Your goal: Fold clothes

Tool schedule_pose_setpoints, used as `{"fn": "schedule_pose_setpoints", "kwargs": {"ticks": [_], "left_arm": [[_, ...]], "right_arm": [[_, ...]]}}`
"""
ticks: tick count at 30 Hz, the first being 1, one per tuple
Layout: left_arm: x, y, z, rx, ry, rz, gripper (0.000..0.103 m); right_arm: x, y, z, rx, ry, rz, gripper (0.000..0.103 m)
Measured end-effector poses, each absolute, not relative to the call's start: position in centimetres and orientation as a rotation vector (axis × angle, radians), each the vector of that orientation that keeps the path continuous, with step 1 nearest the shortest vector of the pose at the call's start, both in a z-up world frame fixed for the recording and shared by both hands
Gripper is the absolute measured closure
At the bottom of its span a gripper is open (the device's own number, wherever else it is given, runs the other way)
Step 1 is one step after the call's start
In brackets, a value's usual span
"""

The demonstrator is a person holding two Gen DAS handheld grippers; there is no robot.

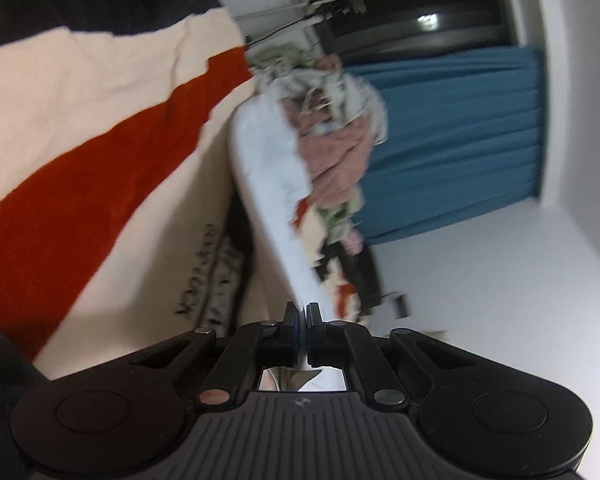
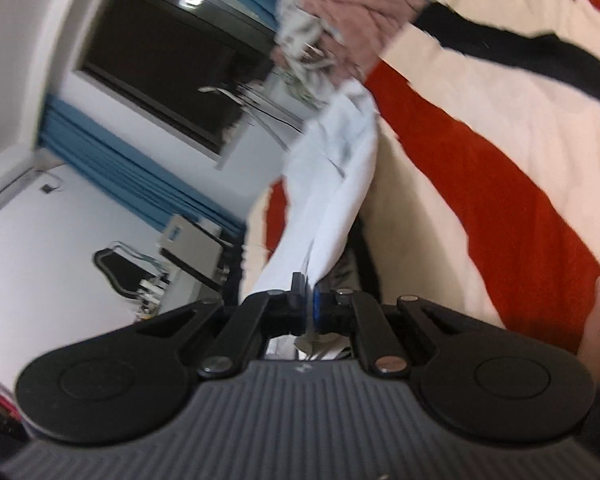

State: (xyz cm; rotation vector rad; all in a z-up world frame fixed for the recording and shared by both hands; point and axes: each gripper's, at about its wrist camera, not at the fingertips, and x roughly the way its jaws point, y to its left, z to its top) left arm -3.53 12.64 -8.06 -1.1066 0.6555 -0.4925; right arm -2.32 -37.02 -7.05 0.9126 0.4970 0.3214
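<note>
Here, left gripper (image 1: 301,312) pinched tight on white cloth (image 1: 268,160), right gripper (image 2: 306,288) clamped on the same cloth (image 2: 332,184), cloth stretched over striped blanket (image 1: 80,120), beside clothes pile (image 1: 336,120), blue curtain (image 1: 452,136) behind

Motion blur is smearing both of your views. The striped blanket (image 1: 80,140) is running off the frame edges, the lettering (image 1: 198,268) on it is staying unreadable, and the clothes pile (image 1: 332,128) is blending into indistinct pink and patterned cloth.
</note>
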Motion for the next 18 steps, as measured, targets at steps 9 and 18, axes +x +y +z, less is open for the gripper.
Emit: {"fn": "schedule_pose_setpoints", "kwargs": {"ticks": [9, 18], "left_arm": [[-11.0, 14.5, -7.2, -1.173, 0.682, -0.527, 0.1], [-3.8, 14.1, -6.0, -1.129, 0.726, -0.446, 0.1]], "right_arm": [[-10.7, -37.4, -5.7, 0.9, 0.467, 0.322, 0.097], [-5.8, -37.4, -5.1, 0.968, 0.514, 0.225, 0.097]]}}
